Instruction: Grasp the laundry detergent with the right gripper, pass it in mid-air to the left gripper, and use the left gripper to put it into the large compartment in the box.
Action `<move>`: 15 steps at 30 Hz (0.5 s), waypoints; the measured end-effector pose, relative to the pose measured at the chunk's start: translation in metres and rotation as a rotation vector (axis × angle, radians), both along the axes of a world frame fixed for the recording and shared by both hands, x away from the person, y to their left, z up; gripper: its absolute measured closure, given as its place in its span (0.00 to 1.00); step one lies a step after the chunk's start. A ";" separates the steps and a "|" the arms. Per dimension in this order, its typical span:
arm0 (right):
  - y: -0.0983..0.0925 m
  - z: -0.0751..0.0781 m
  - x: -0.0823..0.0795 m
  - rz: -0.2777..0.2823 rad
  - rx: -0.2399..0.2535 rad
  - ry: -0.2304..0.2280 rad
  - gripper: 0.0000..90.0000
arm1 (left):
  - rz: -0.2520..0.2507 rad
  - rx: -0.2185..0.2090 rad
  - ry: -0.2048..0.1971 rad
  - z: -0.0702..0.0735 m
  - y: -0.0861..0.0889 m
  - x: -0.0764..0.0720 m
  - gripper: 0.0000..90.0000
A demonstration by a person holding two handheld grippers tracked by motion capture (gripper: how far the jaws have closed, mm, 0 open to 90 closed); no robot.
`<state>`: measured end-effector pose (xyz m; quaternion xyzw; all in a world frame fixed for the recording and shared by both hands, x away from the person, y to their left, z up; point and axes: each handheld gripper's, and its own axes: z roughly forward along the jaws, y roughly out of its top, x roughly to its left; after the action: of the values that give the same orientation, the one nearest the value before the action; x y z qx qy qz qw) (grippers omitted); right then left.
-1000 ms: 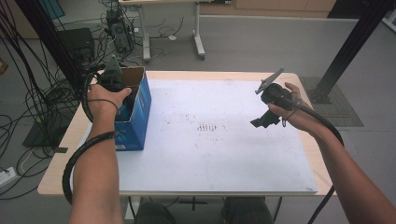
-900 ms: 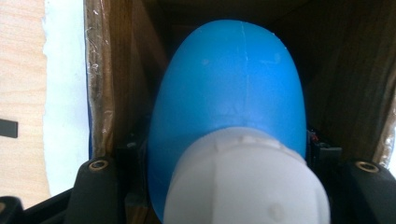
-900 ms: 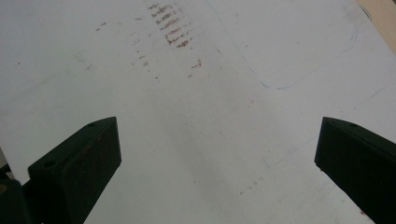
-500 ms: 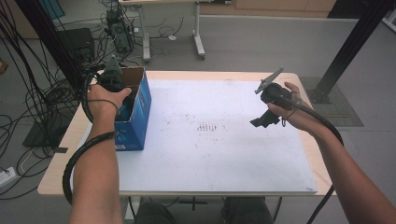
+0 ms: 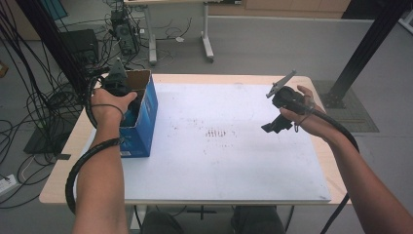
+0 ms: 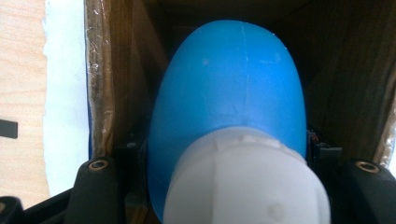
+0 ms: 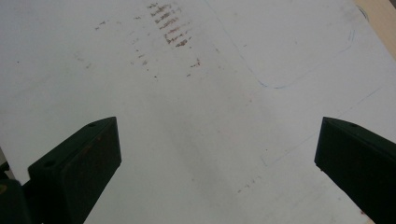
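A blue bottle [image 6: 229, 84] with a white cap [image 6: 247, 182] hangs neck-up inside an open blue cardboard box [image 5: 142, 122], whose brown inner wall [image 6: 121, 84] is close on both sides. My left gripper [image 6: 232, 168] is shut on the bottle just below the cap. In the high view the left gripper [image 5: 118, 82] points down into the box at the table's left edge. My right gripper [image 5: 275, 124] is held above the right side of the table, well away from the box. The right gripper [image 7: 217, 154] stands open with nothing between its jaws.
A white sheet [image 5: 219, 161] covers most of the wooden table [image 5: 63, 170], with brown smudges [image 5: 216, 132] near its middle. Cables [image 5: 34, 112] lie on the floor at the left. A black post [image 5: 370, 48] stands at the back right.
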<state>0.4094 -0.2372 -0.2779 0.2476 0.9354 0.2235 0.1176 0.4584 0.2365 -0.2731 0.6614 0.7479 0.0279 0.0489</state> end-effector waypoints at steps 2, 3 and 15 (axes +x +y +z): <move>0.000 0.000 0.000 0.001 -0.003 0.001 0.00 | -0.001 0.000 0.000 0.000 0.000 0.000 0.40; 0.000 0.000 0.000 0.001 -0.002 0.001 0.00 | -0.001 0.000 0.000 0.000 0.000 0.000 0.40; 0.002 0.001 0.001 0.006 -0.007 0.003 0.00 | -0.001 0.001 0.001 0.000 0.000 0.000 0.40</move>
<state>0.4101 -0.2349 -0.2770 0.2446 0.9371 0.2203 0.1161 0.4589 0.2367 -0.2731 0.6619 0.7475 0.0279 0.0482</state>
